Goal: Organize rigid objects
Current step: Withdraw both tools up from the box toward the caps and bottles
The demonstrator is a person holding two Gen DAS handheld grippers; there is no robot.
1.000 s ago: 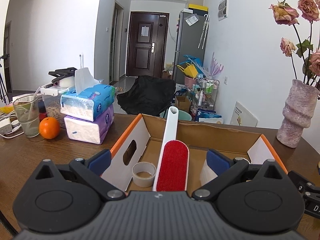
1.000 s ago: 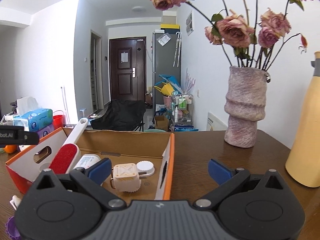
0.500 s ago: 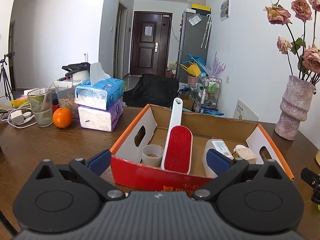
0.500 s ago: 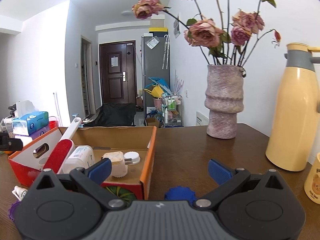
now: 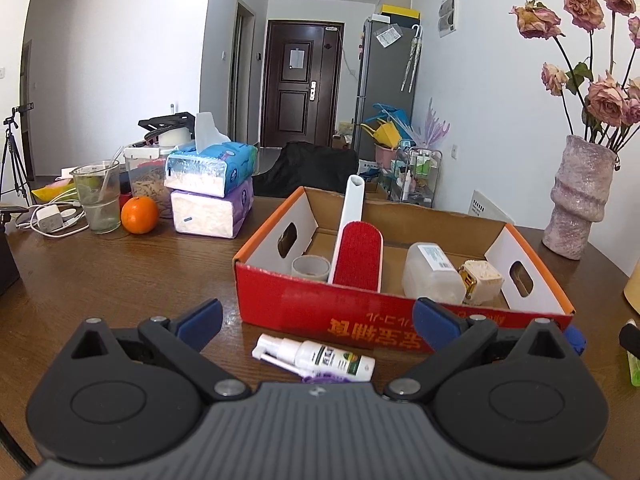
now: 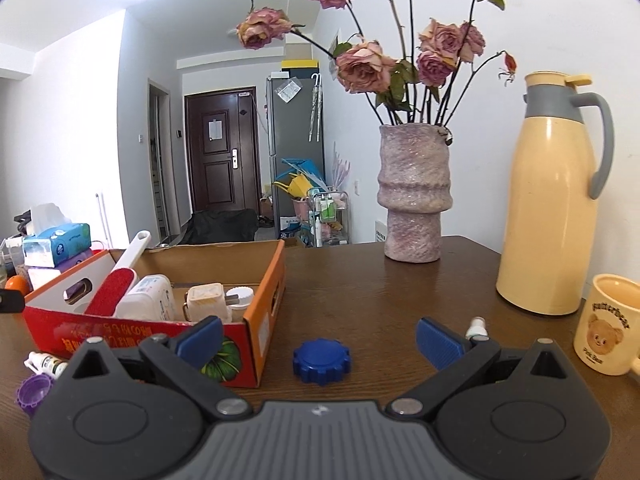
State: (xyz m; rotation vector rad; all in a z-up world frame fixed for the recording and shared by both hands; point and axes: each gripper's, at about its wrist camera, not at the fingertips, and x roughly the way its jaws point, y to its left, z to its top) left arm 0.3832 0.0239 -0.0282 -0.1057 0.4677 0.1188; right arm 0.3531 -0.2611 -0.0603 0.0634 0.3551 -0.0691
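Left wrist view: left gripper (image 5: 316, 318) spread wide, holding nothing, low centre of frame. Small white spray bottle (image 5: 320, 356) lies on its side on the wooden table (image 5: 100, 272) between the fingers, w/ a purple cap (image 5: 324, 379) just under it. Red cardboard box (image 5: 396, 320) sits centre-right, just beyond the bottle; inside: red lint brush (image 5: 357, 254) leaning on the back wall, tape roll (image 5: 310, 267), white plastic bottle (image 5: 430, 274), cream cube (image 5: 480, 282). Orange (image 5: 139, 215) and tissue packs (image 5: 212, 188) at mid left.

Right wrist view: right gripper (image 6: 318, 338) also wide, empty. Blue cap (image 6: 322, 361) on the table between the fingers, just right of the box. Vase (image 6: 414, 196) upper centre, yellow thermos (image 6: 554, 216) and mug (image 6: 608, 330) at right.
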